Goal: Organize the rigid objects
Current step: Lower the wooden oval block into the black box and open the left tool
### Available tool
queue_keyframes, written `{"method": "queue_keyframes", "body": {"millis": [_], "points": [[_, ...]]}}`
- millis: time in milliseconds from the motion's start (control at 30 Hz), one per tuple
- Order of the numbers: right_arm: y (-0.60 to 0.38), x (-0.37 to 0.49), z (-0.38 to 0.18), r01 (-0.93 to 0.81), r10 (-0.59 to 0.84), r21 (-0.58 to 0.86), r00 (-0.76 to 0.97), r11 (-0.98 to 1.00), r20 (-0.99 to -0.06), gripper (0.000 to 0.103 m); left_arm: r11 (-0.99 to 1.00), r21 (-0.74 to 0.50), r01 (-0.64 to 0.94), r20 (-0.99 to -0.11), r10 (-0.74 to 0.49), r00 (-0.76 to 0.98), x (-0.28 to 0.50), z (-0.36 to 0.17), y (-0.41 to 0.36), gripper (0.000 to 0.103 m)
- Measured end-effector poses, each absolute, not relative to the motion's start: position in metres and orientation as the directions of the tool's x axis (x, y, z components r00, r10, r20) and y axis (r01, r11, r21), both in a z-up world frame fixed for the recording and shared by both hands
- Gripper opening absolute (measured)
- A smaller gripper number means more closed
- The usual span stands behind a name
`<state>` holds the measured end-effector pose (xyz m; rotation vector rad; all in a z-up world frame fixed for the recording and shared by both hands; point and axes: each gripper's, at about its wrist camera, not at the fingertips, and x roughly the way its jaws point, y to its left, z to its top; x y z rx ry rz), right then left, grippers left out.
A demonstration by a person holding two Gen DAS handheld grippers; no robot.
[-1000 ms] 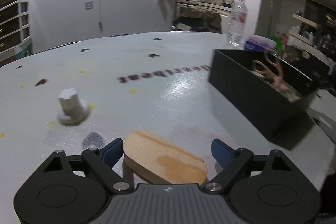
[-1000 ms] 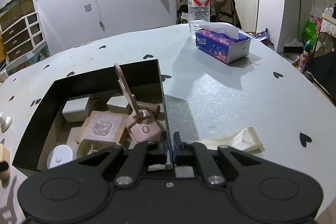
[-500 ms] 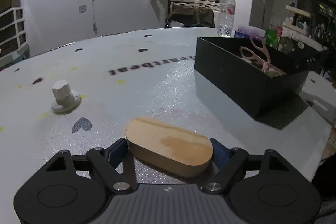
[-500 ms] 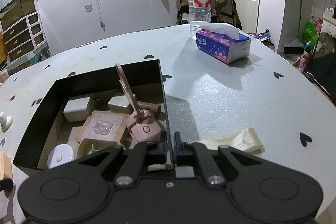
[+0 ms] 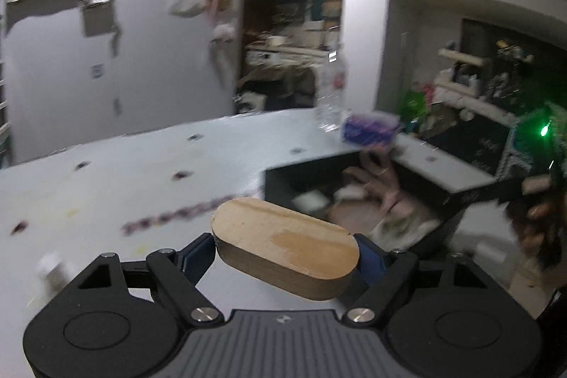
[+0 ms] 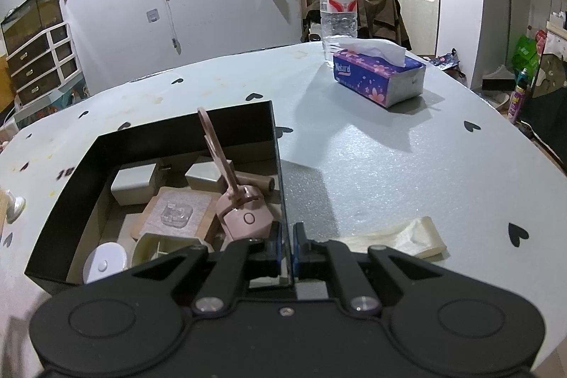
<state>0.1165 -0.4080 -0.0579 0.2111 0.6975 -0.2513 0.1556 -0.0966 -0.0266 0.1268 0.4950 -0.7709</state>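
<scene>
Lifted off the table since a moment ago, the wooden oval block (image 5: 285, 252) now hangs in the air, clamped at its two ends by the left gripper (image 5: 285, 254), with the black box (image 6: 177, 144) beyond it. The right gripper (image 6: 287, 236) has its fingers almost closed, pinching the right wall of this box. Small items lie inside, among them a pink holder (image 6: 244, 211).

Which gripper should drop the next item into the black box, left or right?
Left. The left gripper already holds the wooden oval block lifted above the table, facing the black box. The right gripper is clamped on the box's wall, steadying it.
</scene>
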Motion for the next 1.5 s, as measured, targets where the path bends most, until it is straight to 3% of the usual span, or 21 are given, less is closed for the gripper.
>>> {"method": "queue_keyframes", "body": {"millis": [200,367,500,1100,1267,1500], "points": [[-0.407,0.117,-0.058,0.295,-0.153,0.111,0.739,0.949,-0.656,0.005,0.636,-0.101,0.765,-0.477,-0.706,0.524,0.165,-0.016,-0.155,0.083],[-0.408,0.116,-0.058,0.287,-0.141,0.120,0.741,0.951,-0.657,0.005,0.644,-0.202,0.738,-0.573,-0.689,0.444,0.173,-0.022,-0.194,0.083],[-0.411,0.115,-0.058,0.281,-0.130,0.133,0.747,0.950,-0.652,0.006,0.656,-0.258,0.710,-0.594,-0.687,0.419,0.178,-0.026,-0.211,0.083],[-0.416,0.114,-0.059,0.273,-0.114,0.151,0.755,0.950,-0.646,0.006,0.749,-0.302,0.590,-0.677,-0.604,0.421,0.231,-0.045,-0.258,0.084],[-0.415,0.114,-0.059,0.271,-0.114,0.147,0.753,0.951,-0.648,0.006,0.722,-0.304,0.621,-0.670,-0.626,0.400,0.226,-0.045,-0.259,0.095],[-0.414,0.115,-0.059,0.271,-0.117,0.142,0.752,0.952,-0.649,0.006,0.714,-0.301,0.632,-0.679,-0.626,0.383,0.220,-0.042,-0.257,0.095]]}}
